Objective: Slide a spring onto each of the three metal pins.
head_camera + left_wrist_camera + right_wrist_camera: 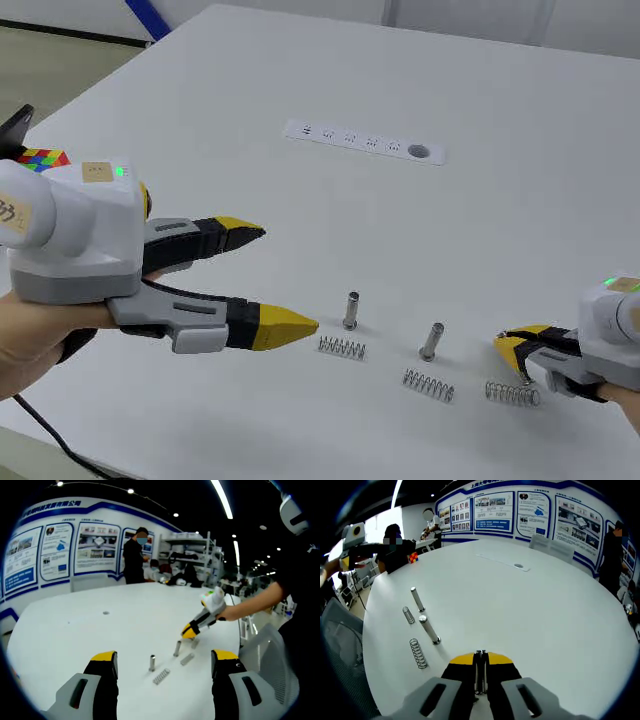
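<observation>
Slippage is the main hazard. The right gripper (512,346) is clamped on the third pin (480,672), a thin smooth rod held by the jaw tips alone. A twist against the tabletop (500,200) could roll it free or knock the third spring (512,394), just beside it, off line.

The left gripper (265,278) hovers with jaws wide apart, holding nothing.

The first pin (351,310) and second pin (432,342) stand upright near the tabletop's near edge — long axes vertical, flanged ends down. The first spring (342,348) and second spring (428,385) lie flat in front of them, axes running roughly along that edge. The gripped pin's long axis follows the jaws — its tilt cannot be read.
</observation>
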A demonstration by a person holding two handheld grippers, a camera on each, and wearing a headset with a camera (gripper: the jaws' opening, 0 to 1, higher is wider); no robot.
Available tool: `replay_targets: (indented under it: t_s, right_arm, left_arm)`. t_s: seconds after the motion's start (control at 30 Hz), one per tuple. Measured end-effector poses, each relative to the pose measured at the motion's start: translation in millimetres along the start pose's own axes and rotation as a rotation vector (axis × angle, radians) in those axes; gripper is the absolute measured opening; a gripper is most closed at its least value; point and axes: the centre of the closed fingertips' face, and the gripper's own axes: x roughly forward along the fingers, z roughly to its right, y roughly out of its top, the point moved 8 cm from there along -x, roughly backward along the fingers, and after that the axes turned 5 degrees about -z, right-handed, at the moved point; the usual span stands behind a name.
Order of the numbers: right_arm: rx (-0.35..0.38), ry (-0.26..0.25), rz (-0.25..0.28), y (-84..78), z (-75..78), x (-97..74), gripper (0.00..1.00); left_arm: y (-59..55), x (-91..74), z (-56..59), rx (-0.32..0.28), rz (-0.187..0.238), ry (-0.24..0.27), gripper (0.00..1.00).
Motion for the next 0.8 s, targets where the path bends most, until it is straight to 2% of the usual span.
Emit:
replay_targets:
  t_s: [0.53, 0.67, 0.8]
  right_arm:
    - [-0.007, 0.006, 0.070, 0.4, -1.2, -13.4, 0.07]
    - [-0.026, 0.011, 0.098, -1.2, -5.1, -19.1, 0.07]
    - [-0.026, 0.013, 0.125, -4.8, -1.5, -23.4, 0.07]
  left_arm:
    - [6.0, -1.1, 5.3, 0.005, 0.015, 0.002, 0.78]
    - [6.9, -1.2, 7.3, 0.008, 0.013, 0.001, 0.78]
    - [8.2, -1.8, 9.4, 0.010, 0.014, 0.001, 0.78]
